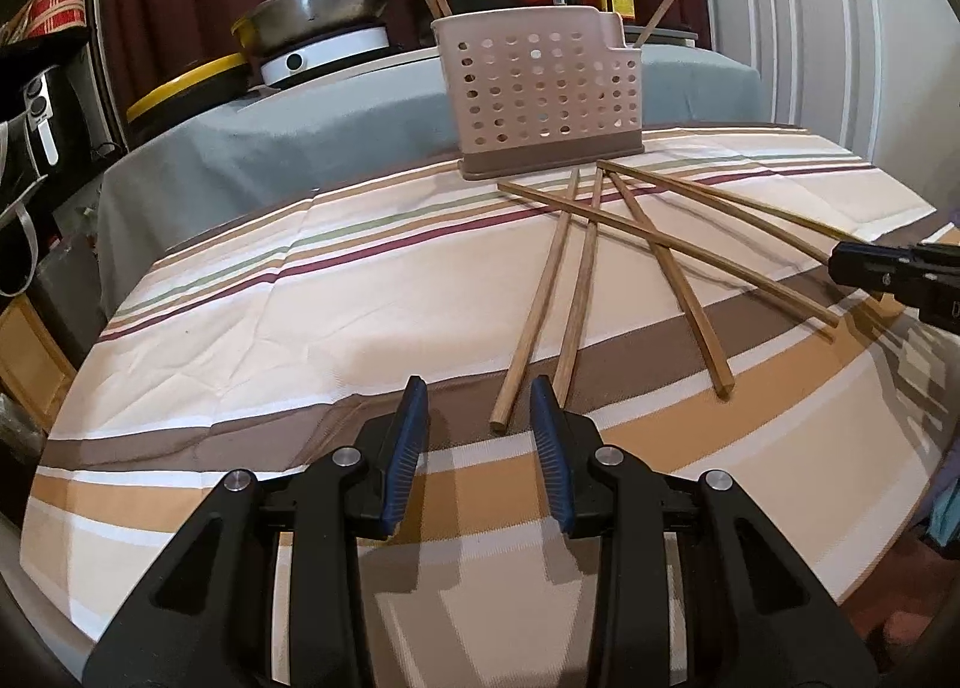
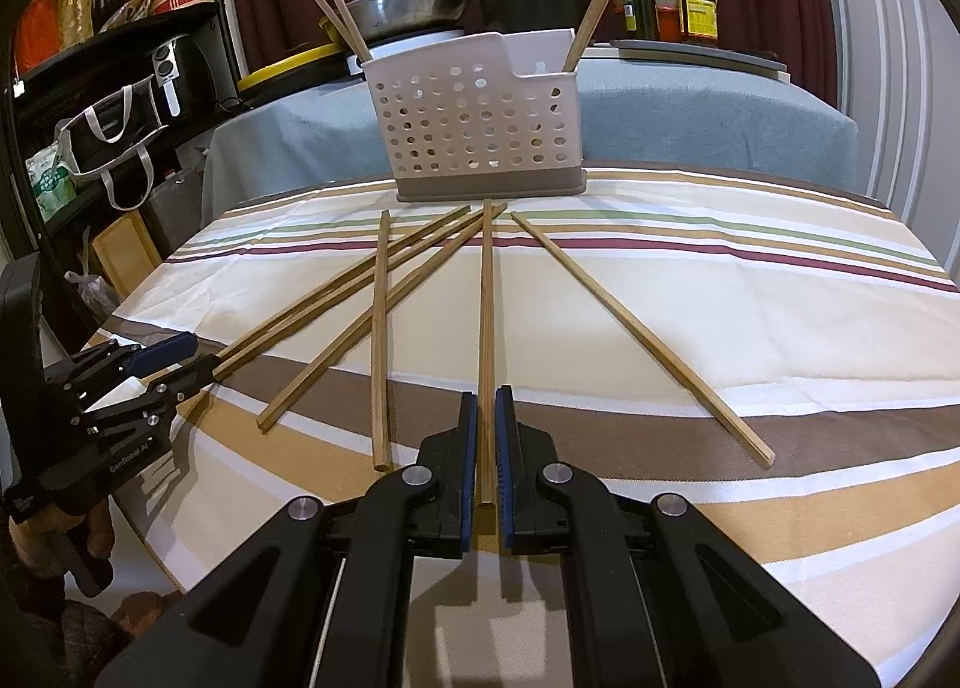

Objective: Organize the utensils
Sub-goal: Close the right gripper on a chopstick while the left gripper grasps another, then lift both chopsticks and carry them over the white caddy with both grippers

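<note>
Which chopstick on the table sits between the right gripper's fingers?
The straight one pointing at the utensil holder; its near end lies inside the right gripper. The rest fan out sideways.

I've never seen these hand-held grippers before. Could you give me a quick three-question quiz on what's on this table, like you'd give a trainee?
1. Count: how many chopsticks stand upright in the basket?
2. True or false: the left gripper is clamped shut on a spoon.
3. Choose one: what sits between the fingers of the right gripper?
A. a chopstick
B. a fork
C. nothing

Key:
1. Three: two at one end, one at the other.
2. False: its jaws are open and there is no spoon.
3. A.
</note>
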A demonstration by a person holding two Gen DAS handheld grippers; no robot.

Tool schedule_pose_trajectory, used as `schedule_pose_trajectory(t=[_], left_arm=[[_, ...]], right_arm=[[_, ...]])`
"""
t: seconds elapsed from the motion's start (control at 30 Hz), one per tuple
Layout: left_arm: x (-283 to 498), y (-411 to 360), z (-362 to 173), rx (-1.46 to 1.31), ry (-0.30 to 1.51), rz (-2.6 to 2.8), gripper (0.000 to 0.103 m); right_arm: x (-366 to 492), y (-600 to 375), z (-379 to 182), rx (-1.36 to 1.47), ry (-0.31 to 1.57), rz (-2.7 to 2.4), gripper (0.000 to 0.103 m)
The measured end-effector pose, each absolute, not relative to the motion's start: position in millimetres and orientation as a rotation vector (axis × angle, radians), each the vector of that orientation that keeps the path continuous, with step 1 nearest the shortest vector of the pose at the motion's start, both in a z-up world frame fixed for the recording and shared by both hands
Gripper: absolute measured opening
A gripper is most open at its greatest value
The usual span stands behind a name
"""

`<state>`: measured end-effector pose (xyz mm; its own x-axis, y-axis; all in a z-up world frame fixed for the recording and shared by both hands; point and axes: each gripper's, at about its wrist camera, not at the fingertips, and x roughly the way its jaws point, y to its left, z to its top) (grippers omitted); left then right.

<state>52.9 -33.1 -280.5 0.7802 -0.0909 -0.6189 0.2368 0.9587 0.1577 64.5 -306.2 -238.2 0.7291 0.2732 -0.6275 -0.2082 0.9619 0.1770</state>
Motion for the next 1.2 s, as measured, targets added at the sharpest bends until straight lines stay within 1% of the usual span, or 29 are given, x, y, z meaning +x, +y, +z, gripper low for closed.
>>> schedule_pose_trajectory(t=[0.07, 0.13, 0.27, 0.3, 0.7, 0.9, 1.1, 1.2], left_arm=[[53.2, -33.1, -280.7, 0.222, 0.654, -0.194, 0.028], [51.5, -37.3, -281.4, 0.235, 0.648, -0.206, 0.020], [54.2, -39.9, -281.8, 0.234, 0.647, -0.222, 0.014], [55.5, -39.3, -281.5, 0.223, 0.650, -0.229, 0.010], [45.2, -43.3, -268.3, 0.230, 0.597, -0.239, 0.008], [46.2, -41.1, -270.9, 0.222, 0.606, -0.234, 0.008], [46.1, -36.7, -270.9, 0.208, 0.606, -0.226, 0.008], [45.6, -36.5, -270.3, 0.209, 0.602, -0.224, 0.008]], right_arm=[[64.4, -306.2, -239.3, 0.103, 0.706, 0.268, 0.007], [64.7, -305.9, -240.2, 0.109, 0.708, 0.273, 0.007], [65.0, -304.4, -241.4, 0.108, 0.707, 0.279, 0.007], [64.7, -303.8, -241.7, 0.108, 0.708, 0.280, 0.007], [62.0, -304.2, -242.7, 0.101, 0.706, 0.284, 0.007], [61.4, -304.4, -249.2, 0.101, 0.724, 0.283, 0.007], [55.8, -304.3, -247.6, 0.112, 0.709, 0.277, 0.007], [51.5, -296.4, -239.9, 0.091, 0.666, 0.296, 0.007]])
